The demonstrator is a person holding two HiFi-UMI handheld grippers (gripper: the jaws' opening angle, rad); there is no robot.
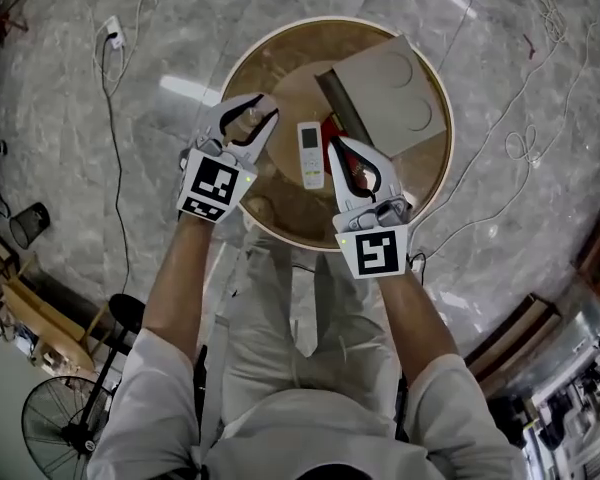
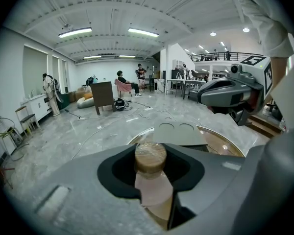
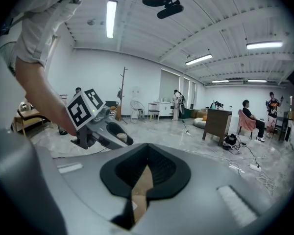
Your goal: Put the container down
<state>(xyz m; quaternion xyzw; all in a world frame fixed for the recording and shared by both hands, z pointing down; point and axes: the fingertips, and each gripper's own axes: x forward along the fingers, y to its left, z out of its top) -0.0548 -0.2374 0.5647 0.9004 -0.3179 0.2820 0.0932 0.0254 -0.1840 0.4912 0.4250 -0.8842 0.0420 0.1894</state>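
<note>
A small container (image 1: 248,118) with a round brown lid, wrapped in clear film, sits upright between the jaws of my left gripper (image 1: 268,108). The jaws are shut on it, over the left part of the round wooden table (image 1: 270,73). In the left gripper view the container (image 2: 150,158) fills the gap between the grey jaws. Whether it touches the tabletop cannot be told. My right gripper (image 1: 333,145) hovers over the table's near side with its jaws shut and nothing between them. In the right gripper view only a sliver of tabletop shows between the jaws.
A white remote control (image 1: 311,154) lies between the two grippers. A grey board (image 1: 390,93) with two round marks lies at the table's far right, with a red thing (image 1: 330,128) at its near edge. Cables trail over the marble floor (image 1: 500,118). People stand and sit far off.
</note>
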